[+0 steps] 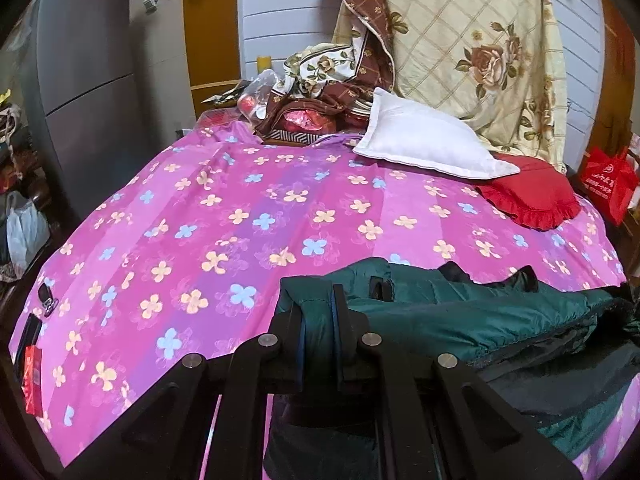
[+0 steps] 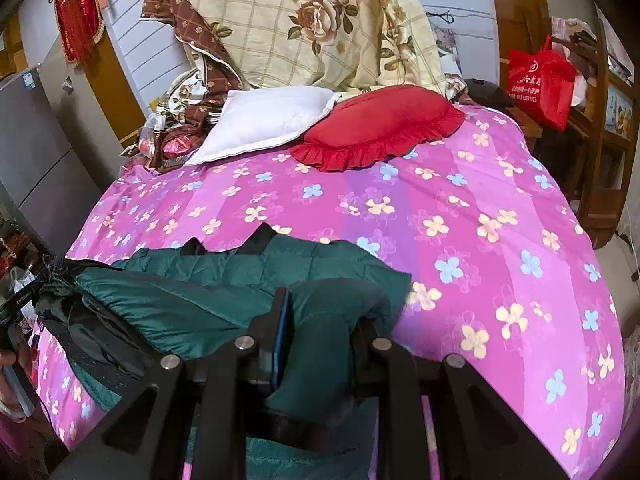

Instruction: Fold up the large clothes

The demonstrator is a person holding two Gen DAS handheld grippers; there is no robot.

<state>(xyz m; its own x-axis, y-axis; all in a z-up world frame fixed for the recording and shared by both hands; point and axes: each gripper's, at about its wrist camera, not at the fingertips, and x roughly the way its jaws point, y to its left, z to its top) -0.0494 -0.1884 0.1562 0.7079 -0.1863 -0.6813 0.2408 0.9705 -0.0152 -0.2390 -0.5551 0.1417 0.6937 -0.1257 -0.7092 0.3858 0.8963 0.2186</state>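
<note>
A dark green quilted jacket [image 1: 460, 312] lies bunched at the near edge of a bed covered by a pink flowered sheet [image 1: 240, 220]. My left gripper [image 1: 318, 316] is shut on a fold of the jacket at its left end. In the right wrist view the jacket [image 2: 208, 292] stretches to the left, its black lining showing, over the same sheet [image 2: 460, 220]. My right gripper [image 2: 320, 312] is shut on a thick fold at the jacket's right end.
A white pillow [image 1: 424, 140] and a red frilled cushion [image 1: 532, 196] lie at the far side of the bed, with a heap of floral bedding [image 1: 460, 40] behind. A grey fridge [image 1: 88, 80] stands left; a red bag [image 2: 540, 76] hangs right.
</note>
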